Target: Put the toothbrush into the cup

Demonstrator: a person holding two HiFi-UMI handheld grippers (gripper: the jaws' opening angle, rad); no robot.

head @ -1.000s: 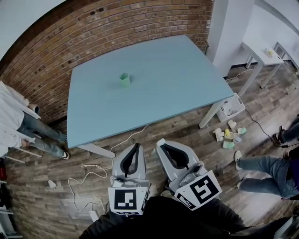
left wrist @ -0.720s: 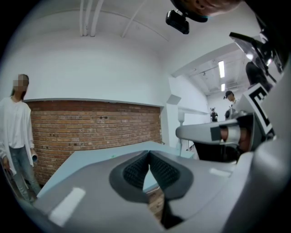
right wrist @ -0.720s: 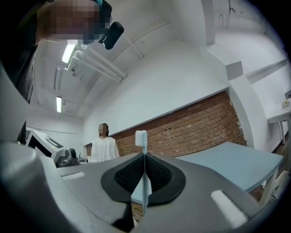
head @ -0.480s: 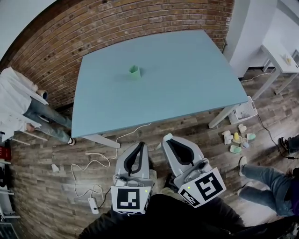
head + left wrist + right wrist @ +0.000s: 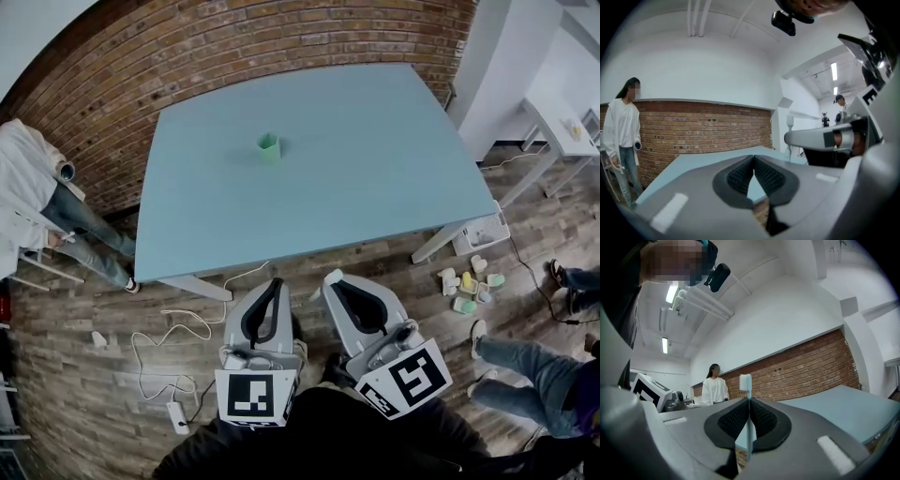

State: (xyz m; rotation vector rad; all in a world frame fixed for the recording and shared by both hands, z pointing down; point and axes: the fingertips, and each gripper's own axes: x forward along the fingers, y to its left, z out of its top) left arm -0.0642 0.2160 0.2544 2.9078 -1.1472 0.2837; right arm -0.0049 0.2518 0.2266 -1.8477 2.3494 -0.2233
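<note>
**A:** What do you see closest to you?

**B:** I see my two grippers side by side at 6 o'clock in the head view, over the wood floor (image 5: 84, 394). They both point toward 12 o'clock. The left gripper (image 5: 276, 283) has its jaws shut tight at the tips. There is nothing between them.

**A:** And the other one?

**B:** The right gripper (image 5: 749, 400) is pinching the toothbrush (image 5: 746, 382). Its jaws are squeezed in on the thin handle. The toothbrush stands straight up. Its bristle end sticks out above the jaws at 12 o'clock, and the handle hangs down past them toward 6 o'clock.

**A:** Where is the cup?

**B:** The little green cup (image 5: 269, 146) is farther out, at 12 o'clock from my grippers. It stands upright on the big light blue table (image 5: 375, 178), well apart from both grippers. Bare tabletop is all around it, and it sits nearer the far edge than the near edge.

**A:** What is behind the table?

**B:** A brick wall (image 5: 244, 42) runs along the far side. A person (image 5: 33, 202) in a white top stands by it at about 9 o'clock, off the table's left corner.
</note>
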